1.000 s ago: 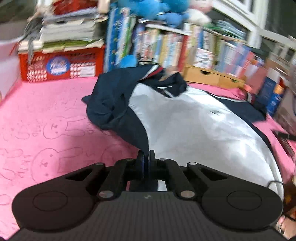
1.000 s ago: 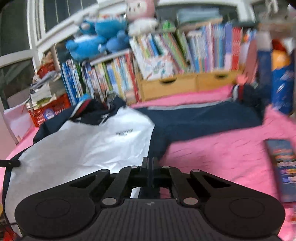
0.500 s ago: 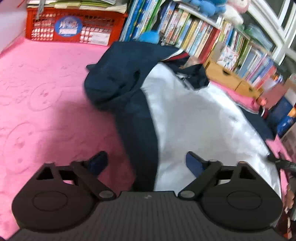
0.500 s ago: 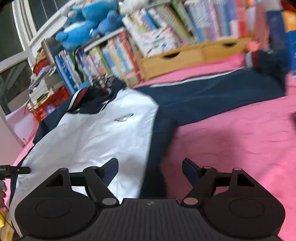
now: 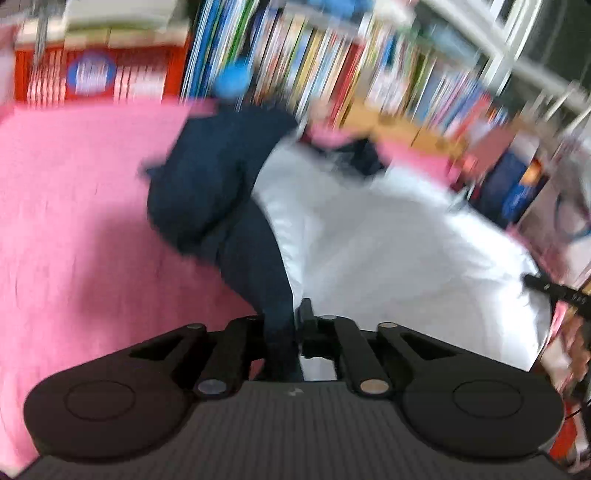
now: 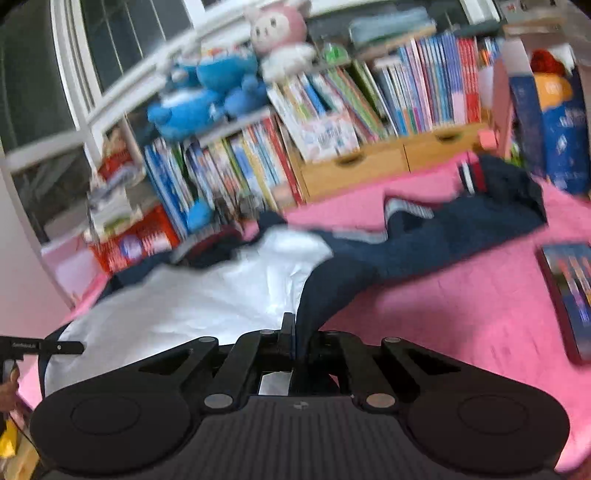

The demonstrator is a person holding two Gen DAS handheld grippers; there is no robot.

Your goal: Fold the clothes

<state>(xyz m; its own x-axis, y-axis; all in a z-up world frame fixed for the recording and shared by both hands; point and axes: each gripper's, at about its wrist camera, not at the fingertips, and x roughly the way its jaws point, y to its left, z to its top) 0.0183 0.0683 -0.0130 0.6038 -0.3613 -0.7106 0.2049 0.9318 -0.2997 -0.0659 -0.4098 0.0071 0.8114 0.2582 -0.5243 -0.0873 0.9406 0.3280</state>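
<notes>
- Lying spread on the pink blanket [image 5: 81, 206]: a navy-and-white jacket [image 5: 388, 236], white body panel facing up, navy sides and sleeves; one navy sleeve [image 5: 207, 184] bunched up at the far left in the left wrist view; the other sleeve [image 6: 461, 236] stretched away to the right in the right wrist view, its striped cuff near the wooden drawers [image 6: 399, 158]
- Left gripper [image 5: 295, 325]: fingers just drawn together and now clenched on the jacket's navy side strip, dark cloth pinched between them at the near hem
- Right gripper [image 6: 299, 339]: fingers likewise just closed, clamped tight on the navy edge of the jacket's opposite side, fabric rising in a fold from the pinch
- Seen at the left rim of the right wrist view: the tip of the left gripper, by the white panel's far corner
- Behind the blanket: rows of books [image 6: 332, 122]; blue plush toys [image 6: 207, 96] and a pink plush [image 6: 280, 33] on top; a red crate [image 5: 99, 74] at the left
- Lying flat on the blanket to the right: one book [image 6: 569, 295]
- Left wrist view heavily blurred; fine detail not readable there
</notes>
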